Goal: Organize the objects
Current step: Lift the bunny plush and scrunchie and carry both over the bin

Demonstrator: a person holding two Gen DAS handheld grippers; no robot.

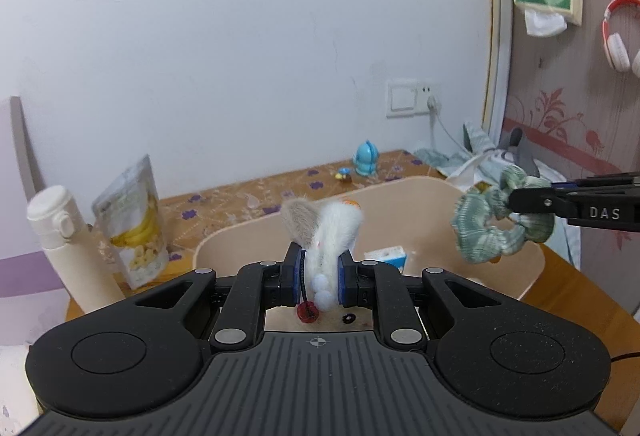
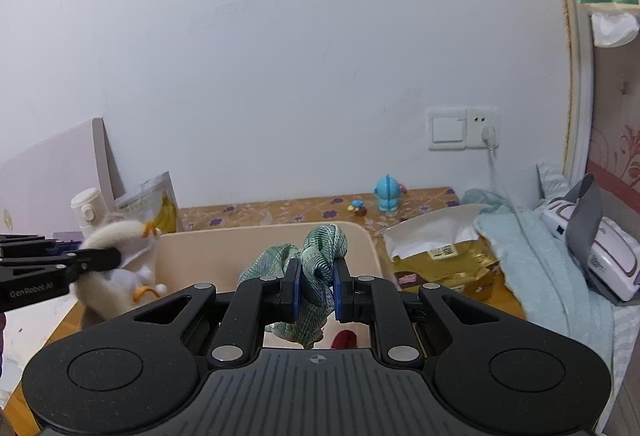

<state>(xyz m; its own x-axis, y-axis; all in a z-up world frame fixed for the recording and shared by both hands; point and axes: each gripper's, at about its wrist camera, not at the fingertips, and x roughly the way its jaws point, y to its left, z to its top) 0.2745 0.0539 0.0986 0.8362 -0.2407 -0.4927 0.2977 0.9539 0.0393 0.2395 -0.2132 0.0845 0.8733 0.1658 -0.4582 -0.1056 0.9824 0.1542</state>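
My left gripper (image 1: 319, 278) is shut on a white furry plush toy (image 1: 334, 236) with a grey ear, held above the beige bin (image 1: 400, 191). It also shows in the right wrist view (image 2: 116, 276), at the bin's left side. My right gripper (image 2: 316, 286) is shut on a green striped scrunchie (image 2: 320, 256), held above the beige bin (image 2: 366, 240). In the left wrist view the scrunchie (image 1: 492, 232) hangs from the right gripper over the bin's right part. Inside the bin lie a small white and blue box (image 1: 386, 259), a red button (image 1: 307, 312) and a black bead (image 1: 349, 318).
A white bottle (image 1: 64, 244) and a banana snack bag (image 1: 134, 224) stand left of the bin. A blue figurine (image 1: 366, 157) and a tiny toy (image 1: 343, 175) sit at the back. A gold bag (image 2: 444, 256), blue cloth (image 2: 532, 248) and a white device (image 2: 592, 256) lie at right.
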